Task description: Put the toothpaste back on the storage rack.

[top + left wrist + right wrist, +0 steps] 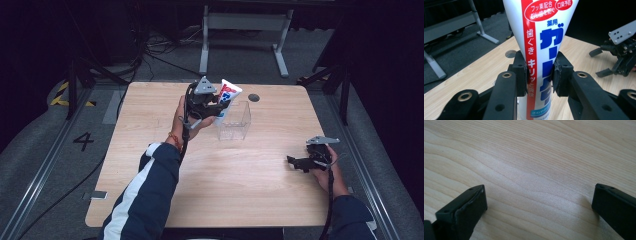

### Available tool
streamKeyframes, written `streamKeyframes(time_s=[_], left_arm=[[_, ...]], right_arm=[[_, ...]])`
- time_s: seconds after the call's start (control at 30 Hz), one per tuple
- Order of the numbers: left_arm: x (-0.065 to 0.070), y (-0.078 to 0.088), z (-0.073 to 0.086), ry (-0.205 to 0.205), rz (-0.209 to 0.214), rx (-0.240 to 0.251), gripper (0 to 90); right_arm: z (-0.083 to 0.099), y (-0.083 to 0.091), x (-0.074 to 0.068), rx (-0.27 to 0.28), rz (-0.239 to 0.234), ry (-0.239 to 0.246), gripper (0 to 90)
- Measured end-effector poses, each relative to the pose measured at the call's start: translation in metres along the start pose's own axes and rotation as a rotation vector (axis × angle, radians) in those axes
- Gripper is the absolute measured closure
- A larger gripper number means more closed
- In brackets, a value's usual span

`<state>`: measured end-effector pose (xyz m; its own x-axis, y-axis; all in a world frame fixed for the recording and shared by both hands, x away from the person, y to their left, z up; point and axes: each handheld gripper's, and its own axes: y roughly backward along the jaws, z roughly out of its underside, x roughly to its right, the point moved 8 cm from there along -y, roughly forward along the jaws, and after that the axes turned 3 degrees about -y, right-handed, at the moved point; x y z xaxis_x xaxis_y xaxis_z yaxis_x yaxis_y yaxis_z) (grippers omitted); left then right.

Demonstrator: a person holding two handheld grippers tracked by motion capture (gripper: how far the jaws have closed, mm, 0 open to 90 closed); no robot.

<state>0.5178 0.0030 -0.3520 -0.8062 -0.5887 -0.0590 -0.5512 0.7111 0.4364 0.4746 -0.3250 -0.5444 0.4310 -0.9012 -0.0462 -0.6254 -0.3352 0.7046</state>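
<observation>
Pale wood-grain desk (pixel 150 200) in a dark room, seen from above the person's side; grey carpet, cables and the legs of a second table lie beyond its far edge.

Nearest the viewer, at the desk's right edge, the right tool (pixel 298 162) rests low in the person's right hand, pointing toward the desk's middle. Its jaws stand wide apart with nothing between them; the right gripper view looks along them onto bare wood.

Farther in, left of centre, the left tool (pixel 219 106) is held up over the desk in the left hand (pixel 187 120). Its two pads (pixel 522 76) press on either side of a white toothpaste tube (pixel 541 37) printed in blue and red, gripping it across its lower part, so this tool is closed on the tube. The tube's long axis runs close to upright, the broad flat end leaning up and away from the person, the narrow end pointing down.

Just beside it on the right, and a little below the tube's lower end, stands a clear plastic box (pixel 235 121), open at the top. The tube's lower end appears to sit at or just above the box's near-left rim; whether it has entered cannot be told. The deciding relation is this: the box lies down and slightly right of the held tube, and the left tool is by far the nearer one. A dark round hole (pixel 254 97) marks the desk behind the box.
</observation>
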Motion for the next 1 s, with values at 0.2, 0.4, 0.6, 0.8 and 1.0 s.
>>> streamKeyframes(time_s=[0.2, 0.4, 0.6, 0.8, 1.0], left_arm=[[-0.003, -0.008, -0.007, 0.012, -0.011, 0.023, 69.2], [-0.003, -0.020, -0.013, 0.022, -0.007, 0.028, 69.1], [-0.004, -0.034, -0.015, 0.028, 0.016, 0.056, 69.0], [-0.005, -0.044, -0.011, 0.040, 0.017, 0.071, 68.9], [-0.013, -0.048, -0.008, 0.032, -0.009, 0.083, 68.8]], right_arm=[[0.000, 0.000, 0.000, -0.001, -0.001, 0.004, 0.0], [0.000, 0.000, 0.000, -0.001, 0.000, 0.005, 0.0], [0.000, 0.000, 0.000, -0.001, -0.002, 0.006, 0.0], [0.000, 0.000, 0.000, -0.001, -0.002, 0.006, 0.0], [0.000, 0.000, 0.000, -0.001, -0.005, 0.009, 0.0]])
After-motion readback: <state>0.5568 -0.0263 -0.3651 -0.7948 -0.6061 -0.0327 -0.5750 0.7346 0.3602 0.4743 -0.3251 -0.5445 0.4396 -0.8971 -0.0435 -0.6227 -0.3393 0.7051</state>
